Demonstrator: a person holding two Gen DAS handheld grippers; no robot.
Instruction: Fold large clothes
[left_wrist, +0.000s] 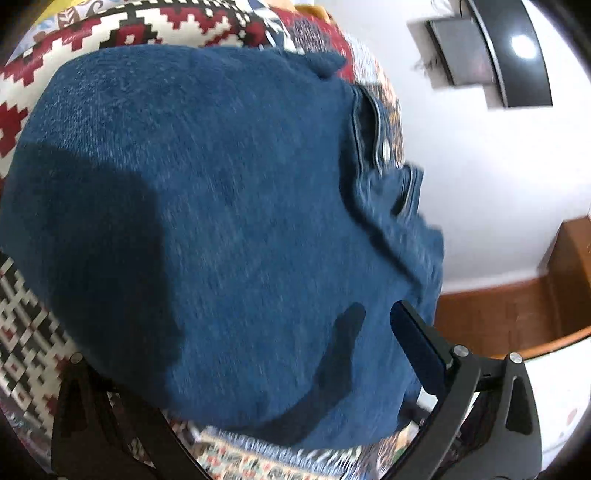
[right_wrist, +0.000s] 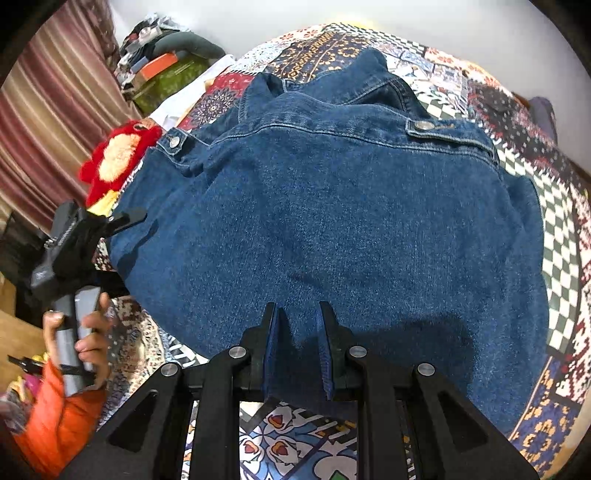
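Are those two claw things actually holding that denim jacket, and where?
The right gripper is open over the denim jacket near its near edge, gripping nothing. The left gripper sits at its side edge; any hold cannot be told.

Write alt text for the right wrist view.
A blue denim jacket lies back-up on a patchwork bedspread, its near hem between the right gripper's parted fingers. At left, a hand holds the left gripper at the jacket's edge.

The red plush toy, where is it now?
In the right wrist view the red plush toy lies at the left, on the patterned bedspread, beside the denim jacket near its buttoned cuff and above the left gripper.
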